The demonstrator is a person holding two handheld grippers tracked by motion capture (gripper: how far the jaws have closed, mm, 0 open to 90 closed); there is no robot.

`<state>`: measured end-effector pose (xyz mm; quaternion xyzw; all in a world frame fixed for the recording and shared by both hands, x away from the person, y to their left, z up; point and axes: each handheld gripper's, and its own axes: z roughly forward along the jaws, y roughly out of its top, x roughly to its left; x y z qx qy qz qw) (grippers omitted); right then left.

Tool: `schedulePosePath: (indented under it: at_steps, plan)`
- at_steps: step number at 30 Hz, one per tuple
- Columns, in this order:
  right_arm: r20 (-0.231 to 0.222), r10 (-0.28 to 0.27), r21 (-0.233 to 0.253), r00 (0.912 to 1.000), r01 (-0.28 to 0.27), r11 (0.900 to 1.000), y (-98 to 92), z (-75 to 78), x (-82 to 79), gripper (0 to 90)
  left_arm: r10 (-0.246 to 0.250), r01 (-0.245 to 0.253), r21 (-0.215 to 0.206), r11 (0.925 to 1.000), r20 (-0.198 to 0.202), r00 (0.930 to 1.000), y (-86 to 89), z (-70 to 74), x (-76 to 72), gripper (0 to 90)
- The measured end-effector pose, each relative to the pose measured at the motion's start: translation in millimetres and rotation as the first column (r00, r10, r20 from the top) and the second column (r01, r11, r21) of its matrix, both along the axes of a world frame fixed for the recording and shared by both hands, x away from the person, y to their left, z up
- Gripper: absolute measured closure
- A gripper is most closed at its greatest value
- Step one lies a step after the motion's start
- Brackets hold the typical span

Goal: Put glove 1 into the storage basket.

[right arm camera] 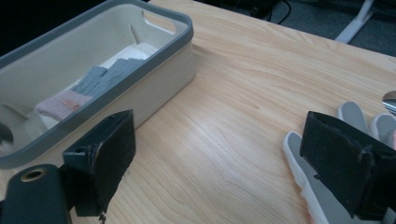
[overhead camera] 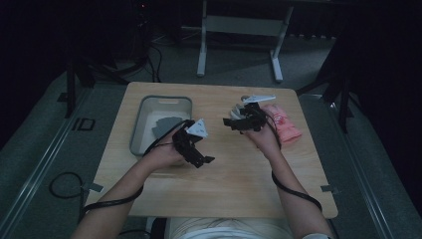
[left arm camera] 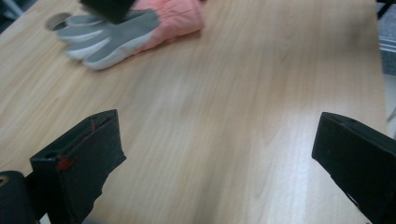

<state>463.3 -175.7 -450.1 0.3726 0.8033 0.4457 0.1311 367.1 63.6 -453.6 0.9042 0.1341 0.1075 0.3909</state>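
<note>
A pink glove with grey fingers is seen lying flat on the wooden bench, toward its far right side in the high view. The right tool is held just beside the glove, on its left, with its jaws pointed toward the bench's middle. In the right gripper view the two black jaws are spread wide with nothing between them, and the glove's pale grey fingertips are visible just past the right-hand jaw — whether that jaw touches them cannot be told.

The left tool is held above the bench's middle, just beside the right edge of a grey-rimmed bin. Its jaws are likewise spread wide in the left gripper view, with bare wood between them; the glove is seen well beyond them at the top, partly covered by a black jaw of the other tool.

The bin stands on the left half of the bench. Inside it a grey knitted glove with a pink cuff is laid flat on the bottom — also seen as a grey patch from above
</note>
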Motion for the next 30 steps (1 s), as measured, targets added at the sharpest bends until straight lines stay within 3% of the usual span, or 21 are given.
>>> schedulePosePath:
  at_steps: [6, 11, 18, 23, 27, 30]
  plan:
    - [0.018, 0.003, 0.005, 0.9998, -0.003, 1.0, -16.9, 2.2, -1.9, 11.9, -0.037, 0.037, 0.009, 0.9993, -0.015, 0.9992, -13.4, -9.8, -6.5, 1.4]
    - [0.045, -0.011, -0.03, 0.9989, 0.012, 0.999, -37.2, 4.1, -2.9, 24.2, -0.055, 0.055, 0.008, 0.9985, -0.013, 0.9984, -22.1, -15.9, -15.9, 1.4]
    - [0.061, -0.052, -0.081, 0.9968, 0.057, 0.995, -56.6, -0.3, -2.3, 42.5, -0.076, 0.076, 0.065, 0.995, -0.008, 0.9971, -30.2, -35.2, -28.2, 1.4]
    - [0.07, -0.048, -0.115, 0.9964, 0.056, 0.992, -65.3, -5.2, -0.2, 48.4, -0.059, 0.06, 0.034, 0.9976, -0.029, 0.9978, -27.8, -46.2, -34.2, 1.4]
    - [0.064, -0.068, -0.144, 0.9956, 0.077, 0.987, -74.6, -8.2, 5.5, 52.9, -0.056, 0.057, 0.048, 0.9972, -0.025, 0.9981, -25.9, -58.5, -42.2, 1.4]
    - [0.06, -0.078, -0.167, 0.9951, 0.088, 0.982, -82.5, -9.5, 11.4, 56.5, -0.058, 0.059, 0.021, 0.9981, -0.048, 0.9972, -23.8, -71.2, -48.9, 1.4]
